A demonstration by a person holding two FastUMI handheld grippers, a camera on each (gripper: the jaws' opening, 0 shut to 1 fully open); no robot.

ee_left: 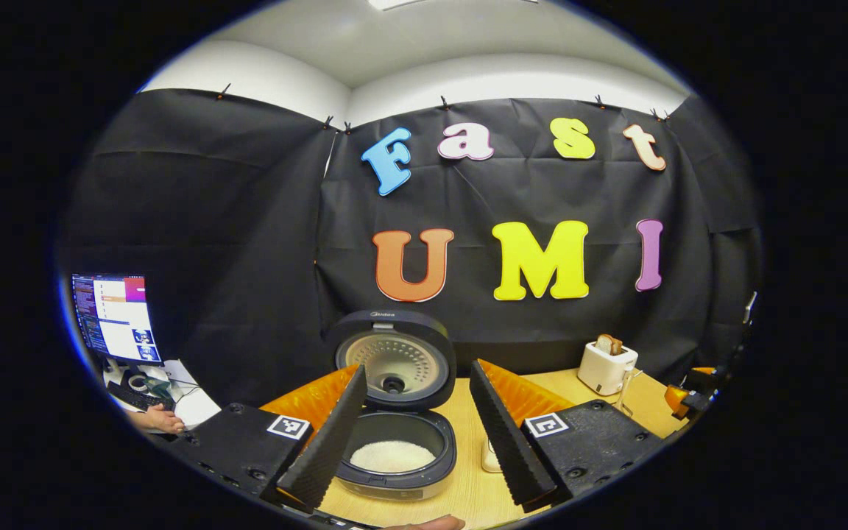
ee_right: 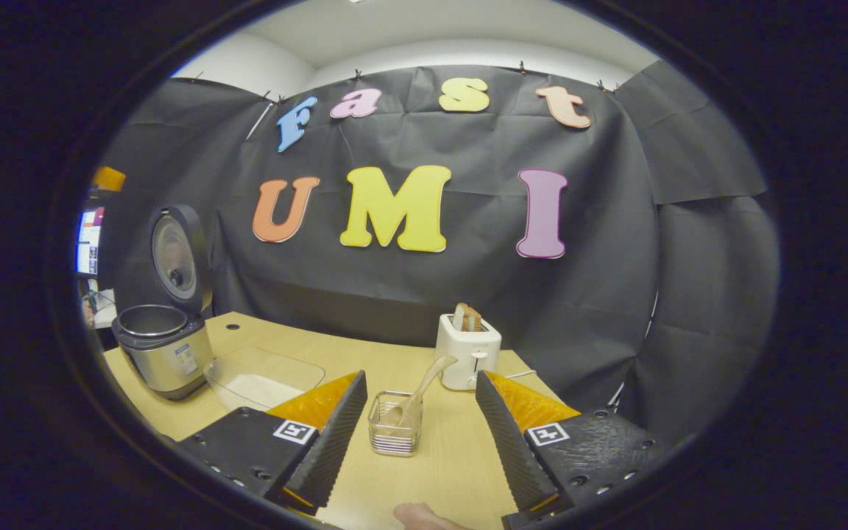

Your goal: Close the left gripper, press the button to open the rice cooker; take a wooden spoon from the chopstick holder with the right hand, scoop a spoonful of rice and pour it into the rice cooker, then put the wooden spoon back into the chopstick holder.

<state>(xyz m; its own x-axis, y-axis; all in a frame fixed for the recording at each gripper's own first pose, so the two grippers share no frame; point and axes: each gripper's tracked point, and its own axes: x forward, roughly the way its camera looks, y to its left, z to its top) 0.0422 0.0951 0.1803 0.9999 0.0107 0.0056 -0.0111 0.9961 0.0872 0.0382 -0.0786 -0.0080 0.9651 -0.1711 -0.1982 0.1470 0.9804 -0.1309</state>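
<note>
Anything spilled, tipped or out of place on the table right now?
Nothing stands out. The rice cooker stands upright, lid open, rice inside. The wooden spoon leans in the chopstick holder. No spilled rice shows on the table.

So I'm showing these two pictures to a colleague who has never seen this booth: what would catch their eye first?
Probably the rice cooker, lid standing wide open with white rice in its pot, straight ahead between the open left gripper. Next, the wooden spoon leaning in the clear chopstick holder on the wooden table, framed by the open right gripper. Behind it stands a white toaster.
</note>
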